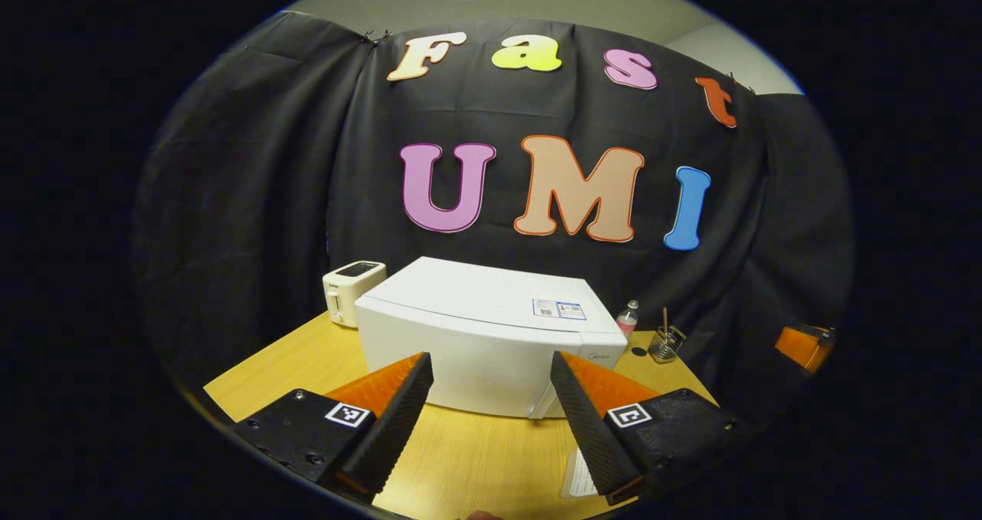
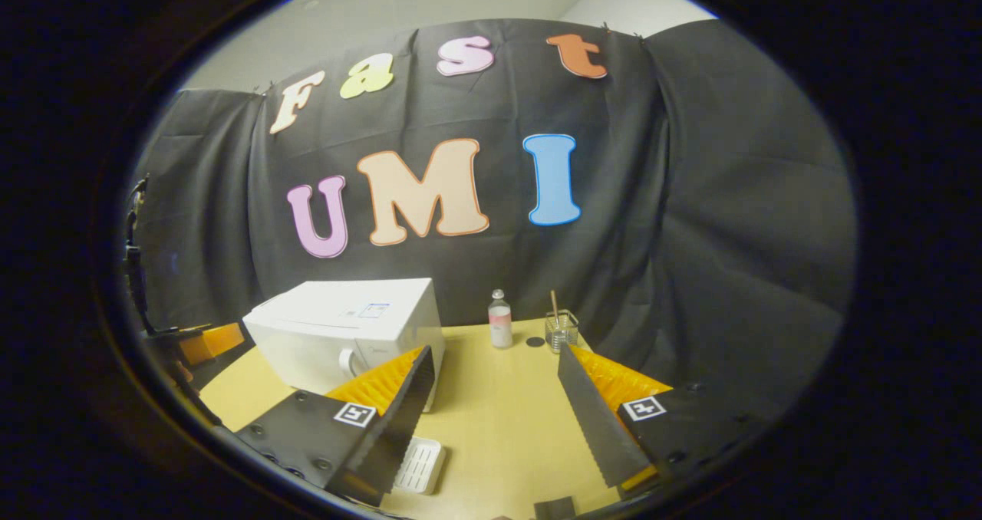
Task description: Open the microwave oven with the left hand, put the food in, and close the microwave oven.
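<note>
Black cloth is hanging behind a wooden table (image 1: 476, 459), w/ pale wall showing above it.

Going left to right in the left gripper view: a cream toaster (image 1: 351, 291) is sitting at the table's far left corner, touching or just behind the microwave's back-left edge. The white microwave (image 1: 483, 336) is standing mid-table, door shut, directly ahead of the left gripper (image 1: 491, 401). Its jaws are spread wide, holding nothing, framing the oven's front lower edge but apart from it. Right of the oven a small bottle (image 1: 627, 319) and a glass holder (image 1: 666, 343) w/ a stick in it are standing near the cloth. A white ridged tray (image 1: 579, 475) is lying on the table near the right finger; can't tell if it's the food.

In the right gripper view, the microwave (image 2: 345, 332) is sitting off to the left, a round knob facing this way. The right gripper (image 2: 495, 420) is also gaping, empty, aimed at bare tabletop between oven and bottle (image 2: 500, 319). The tray (image 2: 418, 465) is lying just by its left finger.

Key relation: oven is lying straight ahead of the left gripper, long axis running across its line of approach, so the left hand looks nearer and better placed for the door. Handle edge isn't clear from here; opening not yet begun.
</note>
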The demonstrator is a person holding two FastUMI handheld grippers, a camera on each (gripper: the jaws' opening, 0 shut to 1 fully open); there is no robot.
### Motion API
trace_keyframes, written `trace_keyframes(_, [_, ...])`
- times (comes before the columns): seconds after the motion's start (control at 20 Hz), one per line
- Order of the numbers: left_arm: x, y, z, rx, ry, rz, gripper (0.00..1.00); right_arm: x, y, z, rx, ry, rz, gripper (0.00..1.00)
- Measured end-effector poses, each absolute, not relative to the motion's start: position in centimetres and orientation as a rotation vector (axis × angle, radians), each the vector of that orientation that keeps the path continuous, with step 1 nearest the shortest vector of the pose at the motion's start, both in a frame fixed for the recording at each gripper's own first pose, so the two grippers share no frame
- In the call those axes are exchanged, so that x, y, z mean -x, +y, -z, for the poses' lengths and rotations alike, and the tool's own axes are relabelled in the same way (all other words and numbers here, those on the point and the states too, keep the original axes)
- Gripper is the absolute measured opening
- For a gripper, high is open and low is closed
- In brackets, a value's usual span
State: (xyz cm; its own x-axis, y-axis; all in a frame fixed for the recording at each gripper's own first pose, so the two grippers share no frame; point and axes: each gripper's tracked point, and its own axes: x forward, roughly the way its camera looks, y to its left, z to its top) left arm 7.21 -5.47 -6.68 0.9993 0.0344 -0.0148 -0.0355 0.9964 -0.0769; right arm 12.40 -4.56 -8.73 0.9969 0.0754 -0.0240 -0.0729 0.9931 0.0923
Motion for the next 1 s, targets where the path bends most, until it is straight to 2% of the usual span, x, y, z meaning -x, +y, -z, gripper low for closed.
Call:
trace_keyframes(0.2, [-6.7, -4.4, 6.9, 0.056, 0.016, -0.06, 0.96, -12.2, -4.8, 9.0, -0.077, 0.026, -0.074, 0.92])
trace_keyframes(0.25, [-6.5, -4.3, 6.9, 0.055, 0.015, -0.065, 0.96, -12.1, -4.7, 9.1, -0.077, 0.028, -0.078, 1.0])
trace_keyframes(0.3, [-6.4, -4.1, 6.9, 0.049, 0.016, -0.073, 0.97, -11.9, -4.4, 9.1, -0.079, 0.027, -0.083, 0.92])
trace_keyframes(1.0, [-6.0, -5.5, 7.4, 0.03, 0.015, -0.05, 0.96, -9.3, -4.4, 9.8, -0.055, 0.015, -0.085, 0.92])
